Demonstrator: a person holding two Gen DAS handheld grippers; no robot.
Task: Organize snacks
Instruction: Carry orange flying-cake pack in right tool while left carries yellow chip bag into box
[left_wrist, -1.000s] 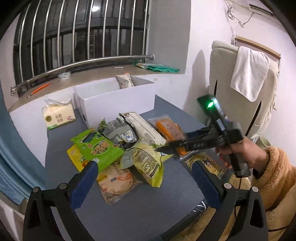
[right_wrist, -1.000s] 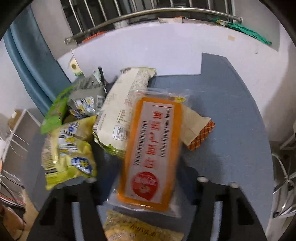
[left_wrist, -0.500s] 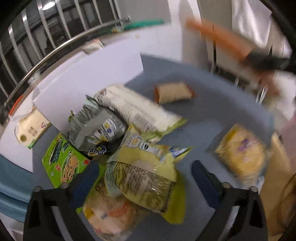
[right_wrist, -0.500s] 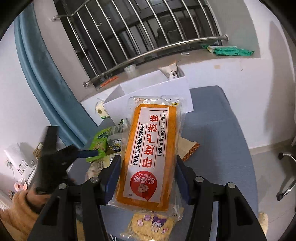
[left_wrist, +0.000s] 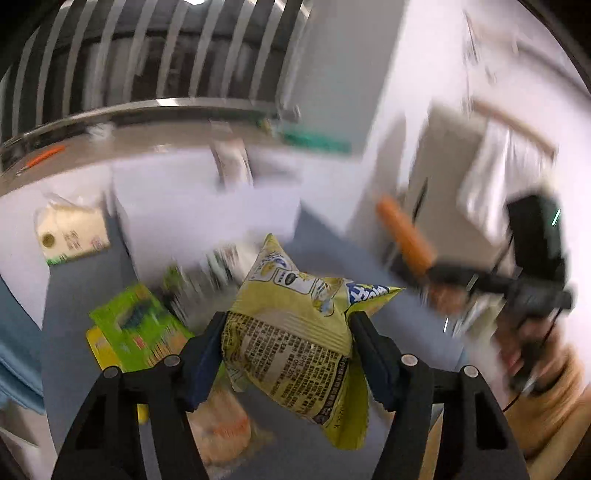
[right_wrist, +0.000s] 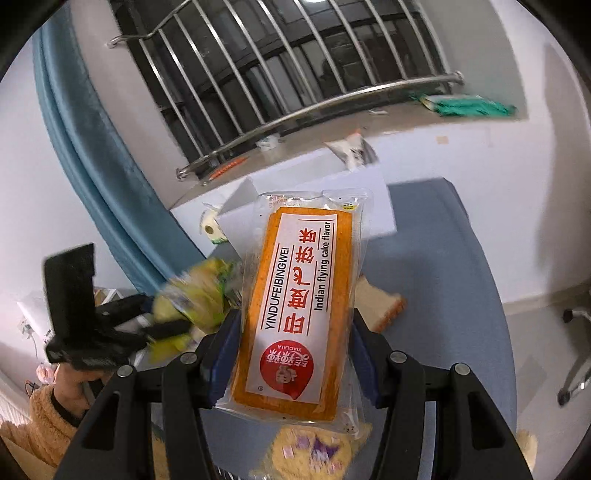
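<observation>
The right tool (right_wrist: 291, 339) is clamped across the lower part of an orange flying-cake packet (right_wrist: 299, 306), whose long axis runs straight ahead along the fingers, its far end pointing at the white box (right_wrist: 373, 192) at the back of the counter (right_wrist: 443, 280). The box lies directly beyond the packet and well apart from it, so I judge the coming move to be a carry forward over the counter and a release into the open top. The left tool (left_wrist: 286, 350) has its jaws closing on a yellow chip bag (left_wrist: 295, 339), the pads pressed into both sides of the bag, which hangs clear of the pile; the same box (left_wrist: 207, 218) sits ahead and a little left of it. Neither tool looks clearly nearer the box, though the left view is too blurred to be sure.

The counter is a grey-blue top. A green snack packet (left_wrist: 140, 328) and other packets, too smeared to name, lie on it. One pale packet (right_wrist: 352, 149) stands in the box already. Behind are a white ledge, a steel rail, window bars (right_wrist: 295, 66) and a blue curtain (right_wrist: 103, 158).
</observation>
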